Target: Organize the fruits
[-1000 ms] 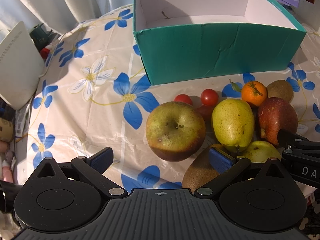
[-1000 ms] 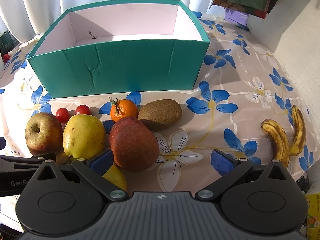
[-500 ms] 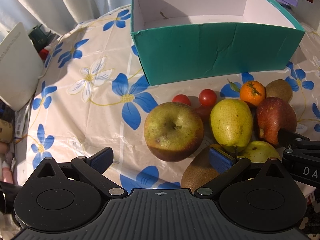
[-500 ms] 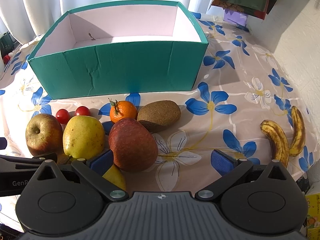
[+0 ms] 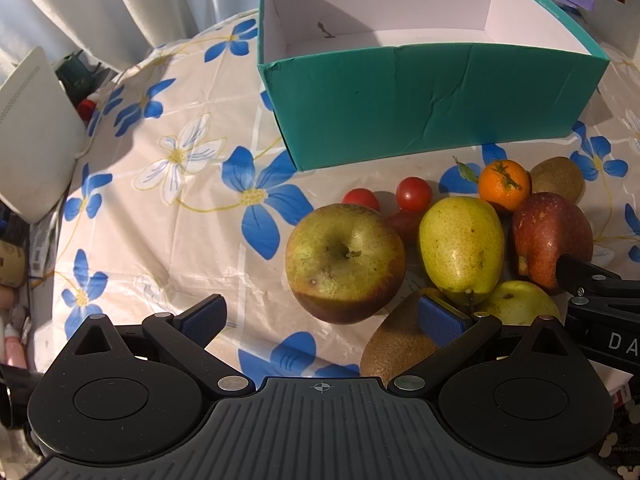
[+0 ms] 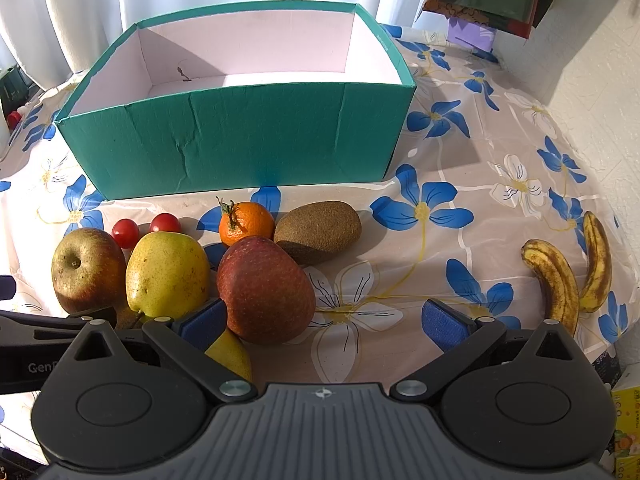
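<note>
Both grippers, left gripper (image 5: 322,318) and right gripper (image 6: 324,320), hang with jaws apart, holding nothing. Fruit sits clustered just before the teal box (image 6: 240,140), the red apple (image 6: 266,290) nearest the right gripper.

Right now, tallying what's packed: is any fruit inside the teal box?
No, the teal box shows only its bare white floor.

Teal cardboard box (image 6: 240,140): matt, creased, white paper-like inside. Floral plastic tablecloth (image 5: 192,208) on worktop: glossy, wrinkled. Brown oval kiwi (image 6: 318,230): fuzzy, rough. Yellow-green pear (image 5: 460,248): smooth, slight sheen. Black plastic gripper fingers (image 6: 204,326): matt, blue textured pads.
</note>
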`<state>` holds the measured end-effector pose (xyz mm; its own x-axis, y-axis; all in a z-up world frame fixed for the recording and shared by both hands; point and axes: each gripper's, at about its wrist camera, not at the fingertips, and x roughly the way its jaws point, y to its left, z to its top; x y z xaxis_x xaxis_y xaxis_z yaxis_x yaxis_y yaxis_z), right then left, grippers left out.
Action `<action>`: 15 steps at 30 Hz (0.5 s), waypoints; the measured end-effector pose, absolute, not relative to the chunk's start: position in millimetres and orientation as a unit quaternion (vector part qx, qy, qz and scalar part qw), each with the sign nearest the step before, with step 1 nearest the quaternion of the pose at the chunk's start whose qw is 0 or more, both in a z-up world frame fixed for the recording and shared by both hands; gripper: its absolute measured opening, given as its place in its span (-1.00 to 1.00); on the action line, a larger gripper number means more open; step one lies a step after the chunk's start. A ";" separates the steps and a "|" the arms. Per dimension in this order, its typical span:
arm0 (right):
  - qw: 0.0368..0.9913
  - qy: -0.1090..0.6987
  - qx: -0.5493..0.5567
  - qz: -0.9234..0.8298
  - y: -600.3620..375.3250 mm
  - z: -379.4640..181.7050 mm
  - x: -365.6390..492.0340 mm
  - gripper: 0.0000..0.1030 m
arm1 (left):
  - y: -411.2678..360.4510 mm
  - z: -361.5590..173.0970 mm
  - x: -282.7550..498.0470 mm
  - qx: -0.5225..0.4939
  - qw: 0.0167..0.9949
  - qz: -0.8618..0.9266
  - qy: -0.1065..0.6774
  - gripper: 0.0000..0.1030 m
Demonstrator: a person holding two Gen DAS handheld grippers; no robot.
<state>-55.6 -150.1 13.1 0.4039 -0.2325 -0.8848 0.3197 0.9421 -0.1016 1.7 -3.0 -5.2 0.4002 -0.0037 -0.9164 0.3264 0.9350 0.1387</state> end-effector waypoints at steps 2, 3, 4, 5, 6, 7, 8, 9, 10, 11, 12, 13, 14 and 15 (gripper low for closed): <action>0.837 0.520 0.042 -0.165 -150.2 13.1 -55.6 1.00 | -2.9 -5.1 1.3 0.150 0.823 -0.100 0.539 1.00; 0.837 0.520 0.042 -0.165 -150.1 13.2 -55.5 1.00 | -2.6 -5.1 1.1 0.149 0.823 -0.100 0.539 1.00; 0.837 0.520 0.042 -0.165 -150.0 13.4 -55.5 1.00 | -2.3 -5.0 0.8 0.149 0.823 -0.100 0.539 1.00; 0.837 0.520 0.042 -0.164 -150.2 13.2 -55.6 1.00 | -2.3 -4.9 1.0 0.149 0.823 -0.100 0.538 1.00; 0.837 0.520 0.042 -0.164 -150.2 13.2 -55.4 1.00 | -2.0 -4.7 0.7 0.149 0.824 -0.100 0.538 1.00; 0.837 0.520 0.042 -0.164 -150.2 13.2 -55.3 1.00 | -2.0 -4.7 0.8 0.149 0.823 -0.100 0.539 1.00; 0.837 0.520 0.042 -0.164 -150.0 13.3 -55.4 1.00 | -2.0 -4.6 0.7 0.149 0.823 -0.100 0.538 1.00; 0.838 0.519 0.042 -0.164 -149.9 13.5 -55.4 1.00 | -1.5 -4.4 0.3 0.149 0.823 -0.101 0.538 1.00; 0.838 0.518 0.043 -0.164 -149.9 13.7 -55.4 1.00 | -1.1 -4.3 0.5 0.148 0.823 -0.101 0.539 1.00; 0.839 0.518 0.043 -0.164 -150.1 13.6 -55.5 1.00 | -0.8 -4.3 0.7 0.148 0.823 -0.101 0.539 1.00; 0.839 0.517 0.044 -0.163 -150.1 13.8 -55.9 1.00 | -0.6 -4.1 0.6 0.148 0.823 -0.102 0.539 1.00; 0.839 0.518 0.044 -0.163 -150.2 13.5 -56.0 1.00 | -0.4 -3.8 0.4 0.148 0.823 -0.102 0.538 1.00; 0.839 0.518 0.045 -0.163 -150.3 13.4 -56.1 1.00 | -0.9 -3.7 0.7 0.148 0.824 -0.103 0.537 1.00; 0.839 0.517 0.046 -0.162 -150.3 13.5 -56.4 1.00 | -0.5 -3.1 0.4 0.147 0.825 -0.105 0.536 1.00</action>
<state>-56.4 -150.3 13.5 0.4122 -0.2239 -0.8832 0.3191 0.9434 -0.0902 0.4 -0.5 -3.1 0.4038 -0.0158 -0.9147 0.3310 0.9347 0.1299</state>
